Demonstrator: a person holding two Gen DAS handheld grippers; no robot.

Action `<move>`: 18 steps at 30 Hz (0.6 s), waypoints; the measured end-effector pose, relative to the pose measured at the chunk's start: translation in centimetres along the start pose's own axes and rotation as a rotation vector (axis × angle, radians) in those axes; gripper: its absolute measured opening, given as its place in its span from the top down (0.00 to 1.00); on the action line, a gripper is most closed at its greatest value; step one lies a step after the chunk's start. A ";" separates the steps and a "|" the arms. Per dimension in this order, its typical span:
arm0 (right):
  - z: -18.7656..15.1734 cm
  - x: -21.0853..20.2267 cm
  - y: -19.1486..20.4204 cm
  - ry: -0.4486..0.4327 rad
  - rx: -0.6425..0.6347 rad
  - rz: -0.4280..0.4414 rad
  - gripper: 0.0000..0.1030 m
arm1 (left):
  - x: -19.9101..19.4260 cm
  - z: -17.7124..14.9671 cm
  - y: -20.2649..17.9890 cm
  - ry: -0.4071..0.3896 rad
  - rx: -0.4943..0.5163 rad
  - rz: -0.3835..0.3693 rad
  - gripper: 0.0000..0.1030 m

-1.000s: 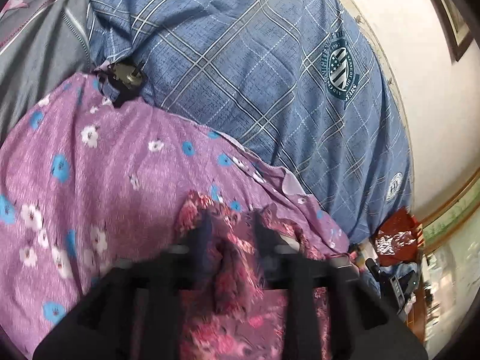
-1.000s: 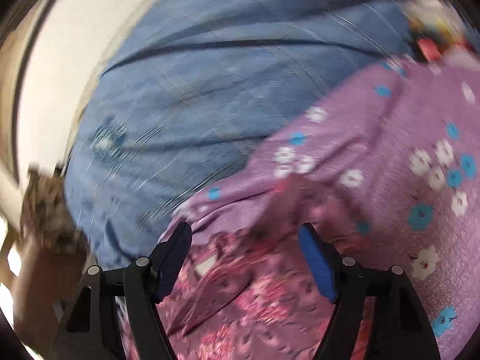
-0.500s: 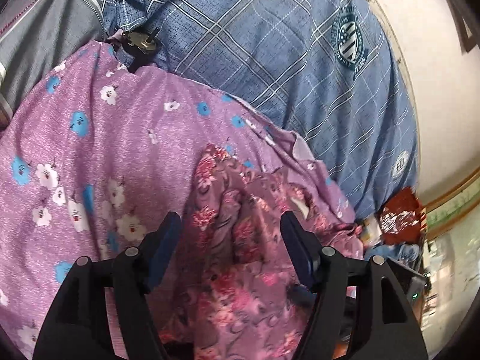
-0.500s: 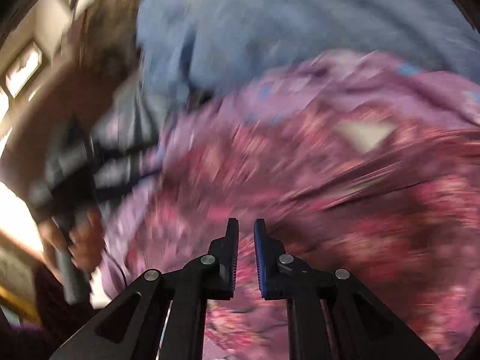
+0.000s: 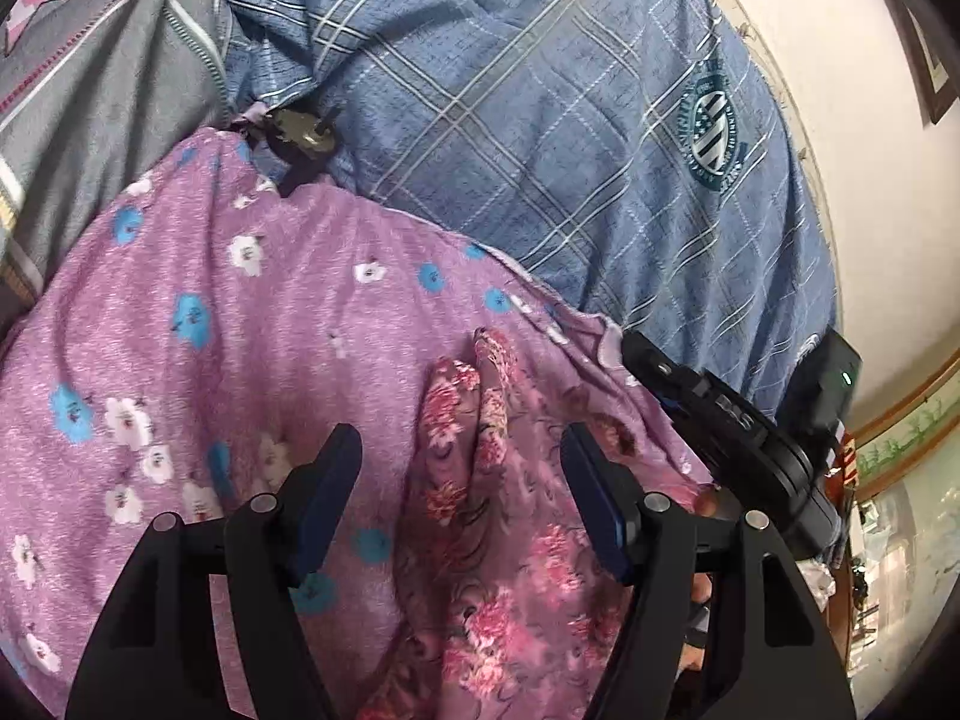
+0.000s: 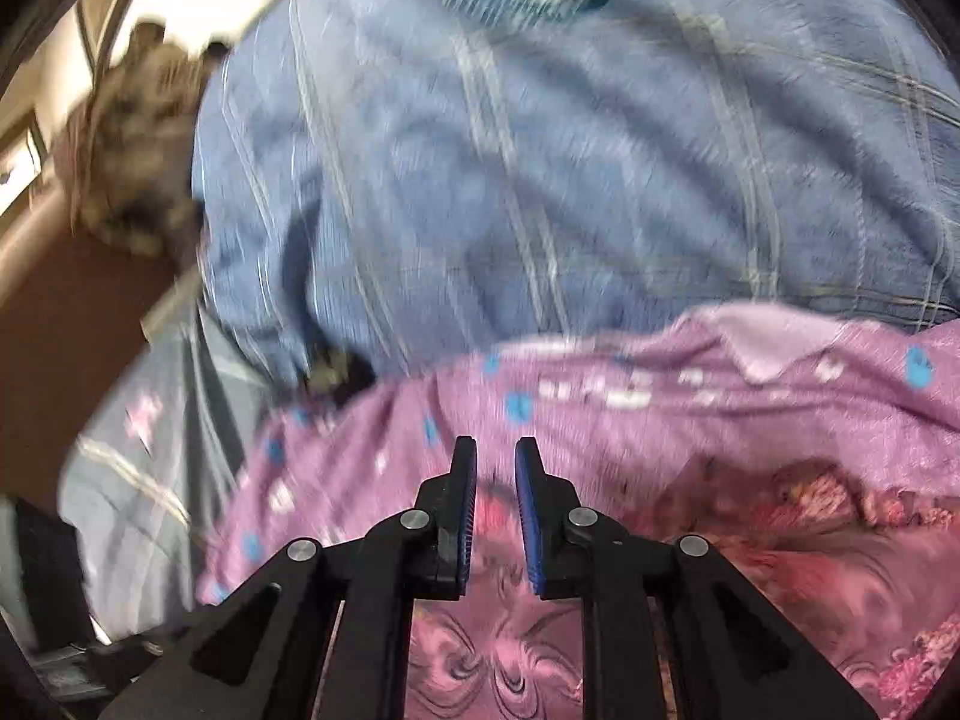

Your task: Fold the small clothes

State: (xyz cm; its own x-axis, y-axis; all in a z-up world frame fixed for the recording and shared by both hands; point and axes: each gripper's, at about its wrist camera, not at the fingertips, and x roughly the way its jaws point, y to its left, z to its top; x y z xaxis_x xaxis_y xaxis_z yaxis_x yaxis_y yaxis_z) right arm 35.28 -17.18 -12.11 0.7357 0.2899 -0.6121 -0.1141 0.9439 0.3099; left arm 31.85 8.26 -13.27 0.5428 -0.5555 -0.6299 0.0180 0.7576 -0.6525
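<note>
A small pink rose-print garment lies bunched on a purple cloth with blue and white flowers. My left gripper hovers open over it, a raised fold of the garment standing free between its fingers. My right gripper hangs just above the same garment near the purple cloth's edge. Its jaws stand a narrow slit apart and are opening, with no cloth pinched between the pads. The right tool's black housing shows at the right of the left wrist view.
A blue plaid cover with a round crest spreads behind the purple cloth. A grey blanket lies at the far left, and a small dark metal object sits where they meet. A pale wall runs along the right.
My left jaws have let go of the garment's fold and spread wide. My right gripper has swung sideways across the bed, rolled, and its jaws have gone from wide to nearly together.
</note>
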 end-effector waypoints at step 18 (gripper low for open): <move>-7.4 -17.3 -23.2 -0.128 0.543 -0.235 0.84 | 3.9 -5.3 -9.5 0.062 0.319 0.037 0.33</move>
State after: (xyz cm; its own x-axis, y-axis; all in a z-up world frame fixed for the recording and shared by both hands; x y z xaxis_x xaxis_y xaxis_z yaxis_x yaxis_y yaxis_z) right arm 20.30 -42.93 -14.09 0.7782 0.0307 -0.6273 0.3933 0.7549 0.5248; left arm 29.29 -2.91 -11.75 0.4958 -0.5377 -0.6819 0.2665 0.8416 -0.4699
